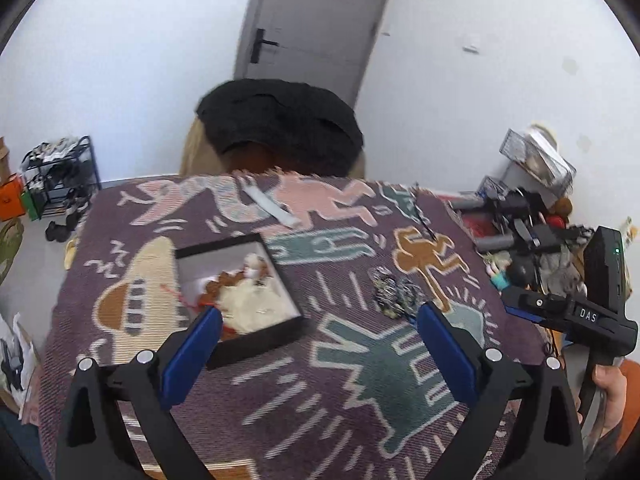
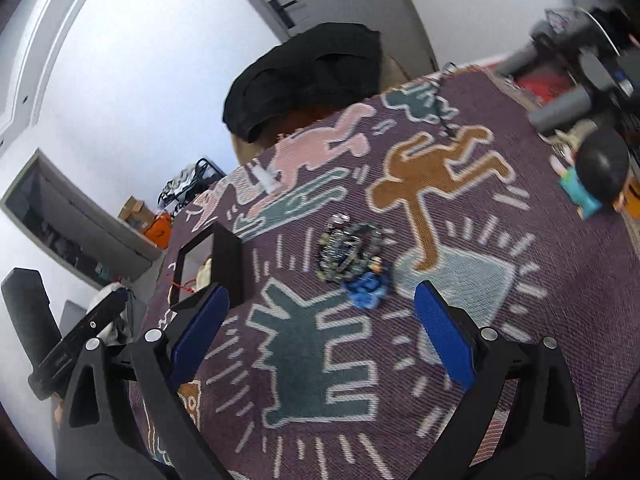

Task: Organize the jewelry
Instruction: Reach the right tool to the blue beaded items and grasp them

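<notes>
Left wrist view: we saw our left gripper (image 1: 318,320) spread wide, blue pads empty, hovering over a purple woven tablecloth with cartoon figures (image 1: 344,368). One shallow black box with a white lining (image 1: 240,292) lay under the left pad, holding a jumble of cream, brown and red jewelry pieces (image 1: 244,292); we couldn't count them. One dark beaded jewelry heap (image 1: 394,294) sat on the cloth just ahead of the right pad, well apart from the box. One white flat strip (image 1: 270,204) lay farther back. A black cloth-covered chair back (image 1: 280,128) stood behind the table, a grey door (image 1: 316,20) beyond. Black gear clutter (image 1: 528,236) crowded the right edge. The right gripper (image 1: 568,312) showed side-on, held by a hand (image 1: 610,392); its spread couldn't be told here.

Right wrist view: we saw the right gripper (image 2: 322,306) spread wide, nothing between its pads. The dark beaded heap (image 2: 348,250) lay ahead, touching one small blue piece (image 2: 368,290). The black box (image 2: 218,258) sat left, partly hidden by the left pad. One dark-haired toy figure (image 2: 596,176) stood at right.
</notes>
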`<state>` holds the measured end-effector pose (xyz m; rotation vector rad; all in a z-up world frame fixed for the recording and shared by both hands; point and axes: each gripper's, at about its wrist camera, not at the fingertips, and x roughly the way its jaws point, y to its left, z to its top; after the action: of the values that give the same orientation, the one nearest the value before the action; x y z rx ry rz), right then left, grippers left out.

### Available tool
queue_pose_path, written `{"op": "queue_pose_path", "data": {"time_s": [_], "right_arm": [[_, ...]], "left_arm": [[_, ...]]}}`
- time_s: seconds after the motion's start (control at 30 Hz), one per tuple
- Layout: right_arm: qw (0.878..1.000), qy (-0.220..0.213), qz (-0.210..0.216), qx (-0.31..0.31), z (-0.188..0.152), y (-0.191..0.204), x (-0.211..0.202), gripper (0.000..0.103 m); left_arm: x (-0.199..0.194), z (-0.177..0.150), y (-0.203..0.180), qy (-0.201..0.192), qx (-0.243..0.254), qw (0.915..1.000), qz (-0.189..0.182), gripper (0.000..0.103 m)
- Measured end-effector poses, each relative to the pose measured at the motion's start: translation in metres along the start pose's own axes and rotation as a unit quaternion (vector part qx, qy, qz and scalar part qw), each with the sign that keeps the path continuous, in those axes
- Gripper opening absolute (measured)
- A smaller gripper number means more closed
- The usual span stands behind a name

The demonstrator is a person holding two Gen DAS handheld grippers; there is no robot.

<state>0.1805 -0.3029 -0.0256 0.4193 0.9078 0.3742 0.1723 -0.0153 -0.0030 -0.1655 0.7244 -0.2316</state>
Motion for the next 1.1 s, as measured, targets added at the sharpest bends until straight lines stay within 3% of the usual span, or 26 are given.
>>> {"op": "queue_pose_path", "data": {"time_s": [0.2, 0.27, 0.33, 0.5, 0.53, 0.77, 0.83, 1.1], "right_arm": [[0.999, 0.007, 0.002, 0.037, -0.007, -0.027, 0.004, 0.093], [0.999, 0.009, 0.002, 0.048, -0.009, -0.035, 0.007, 0.077], [0.998, 0.022, 0.009, 0.065, -0.010, -0.044, 0.015, 0.070], [0.996, 0.033, 0.011, 0.085, -0.011, -0.055, 0.031, 0.061], [0.995, 0.036, 0.013, 0.089, -0.011, -0.056, 0.035, 0.057], [0.992, 0.059, 0.018, 0.108, -0.007, -0.061, 0.065, 0.044], [0.991, 0.064, 0.020, 0.112, -0.006, -0.061, 0.072, 0.044], [0.990, 0.074, 0.021, 0.118, -0.003, -0.062, 0.092, 0.044]], "left_arm": [[0.029, 0.000, -0.027, 0.026, 0.018, 0.9995, -0.008, 0.086], [0.039, 0.000, -0.034, 0.035, 0.021, 0.9991, -0.013, 0.081], [0.047, 0.000, -0.039, 0.042, 0.024, 0.9987, -0.017, 0.077], [0.073, 0.002, -0.049, 0.060, 0.029, 0.9975, -0.022, 0.071], [0.078, 0.002, -0.051, 0.065, 0.031, 0.9972, -0.024, 0.065], [0.119, 0.007, -0.056, 0.106, 0.005, 0.9922, -0.065, 0.048], [0.132, 0.008, -0.054, 0.121, -0.018, 0.9894, -0.079, 0.040], [0.175, 0.011, -0.059, 0.161, -0.055, 0.9796, -0.107, 0.031]]}}
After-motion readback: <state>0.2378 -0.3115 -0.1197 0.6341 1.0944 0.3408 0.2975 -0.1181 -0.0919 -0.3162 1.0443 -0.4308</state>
